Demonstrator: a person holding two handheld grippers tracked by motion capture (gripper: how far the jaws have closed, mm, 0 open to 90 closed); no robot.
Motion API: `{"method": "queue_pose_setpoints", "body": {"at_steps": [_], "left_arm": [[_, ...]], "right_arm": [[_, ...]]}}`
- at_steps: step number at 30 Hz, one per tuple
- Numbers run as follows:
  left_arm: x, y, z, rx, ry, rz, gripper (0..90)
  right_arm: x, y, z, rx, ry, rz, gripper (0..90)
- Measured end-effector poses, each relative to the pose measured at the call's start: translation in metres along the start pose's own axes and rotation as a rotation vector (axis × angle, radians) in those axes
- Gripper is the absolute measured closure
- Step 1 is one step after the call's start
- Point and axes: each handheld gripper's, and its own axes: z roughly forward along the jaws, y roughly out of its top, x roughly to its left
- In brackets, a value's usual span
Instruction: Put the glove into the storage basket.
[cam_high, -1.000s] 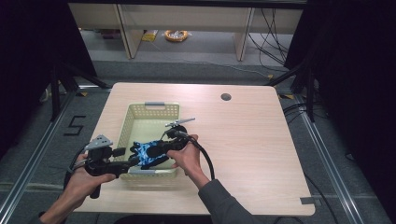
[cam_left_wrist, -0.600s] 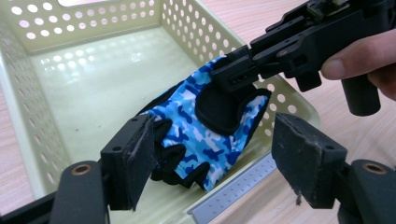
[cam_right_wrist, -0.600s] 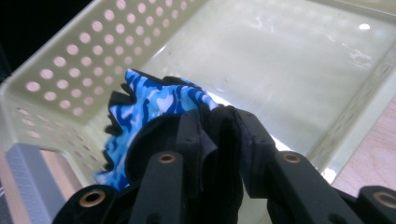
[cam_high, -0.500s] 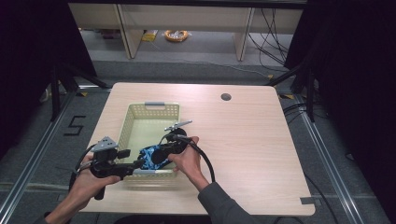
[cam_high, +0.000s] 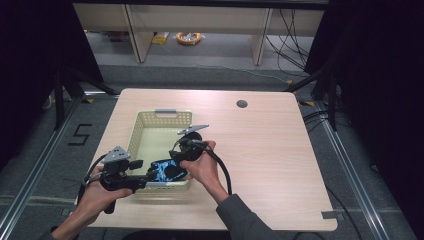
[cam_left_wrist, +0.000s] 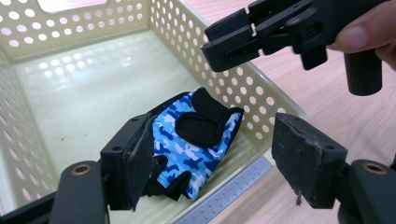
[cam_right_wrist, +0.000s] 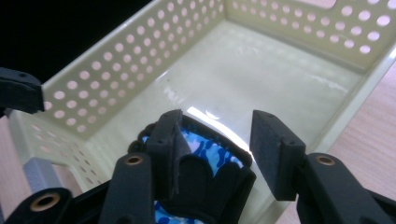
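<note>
The wooden table (cam_high: 265, 165) is the largest thing in the high view, a pale rounded top with a small dark round hole (cam_high: 242, 104) near its far edge, standing on a grey floor with metal rails at both sides, white bench legs and loose cables beyond it, and a yellow ring-shaped object (cam_high: 188, 37) lying on the floor far behind. On the table's left half sits the cream perforated basket (cam_high: 159, 120), its floor bare apart from the glove. The blue camouflage glove (cam_high: 165, 170) with black palm patches lies inside the basket at its near end, close against the near wall. The high view alone shows both of the person's hands coming in from the bottom, cables trailing, and the grey plates on the grippers. The left gripper (cam_high: 142, 176) is held at the basket's near left corner; the left gripper view adds what the high view cannot: its jaws stand wide apart with nothing gripped, one pad over the glove's edge and the other outside the basket wall above the table, with the other gripper farther off. The right gripper (cam_high: 175, 170) reaches down over the glove; the right gripper view shows its jaws have just been opening, now about half apart, the glove lying under and between them with a clear gap at one pad.
</note>
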Motion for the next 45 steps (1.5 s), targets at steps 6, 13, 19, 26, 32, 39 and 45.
{"method": "queue_pose_setpoints", "body": {"at_steps": [6,13,19,26,32,39,45], "left_arm": [[-0.002,0.000,0.000,-0.010,-0.022,0.007,23.8],[-0.006,-0.001,0.000,-0.011,-0.042,0.005,19.2],[-0.011,-0.004,-0.002,-0.020,-0.071,0.016,19.0],[-0.025,-0.010,-0.002,-0.024,-0.103,0.035,19.0],[-0.037,-0.011,-0.002,-0.049,-0.148,0.049,19.2],[-0.047,-0.015,-0.001,-0.044,-0.172,0.054,18.2],[-0.053,-0.020,0.001,-0.040,-0.188,0.067,17.8]], "right_arm": [[-0.005,0.000,-0.017,-0.056,0.014,-0.035,51.8],[-0.014,-0.005,-0.039,-0.084,0.024,-0.051,48.4],[-0.024,-0.014,-0.057,-0.104,0.031,-0.067,47.0],[-0.031,-0.026,-0.075,-0.114,0.031,-0.048,46.3],[-0.036,-0.037,-0.087,-0.105,0.032,-0.038,43.9],[-0.046,-0.050,-0.095,-0.113,0.032,-0.016,40.6],[-0.054,-0.059,-0.104,-0.128,0.020,-0.009,39.4]]}}
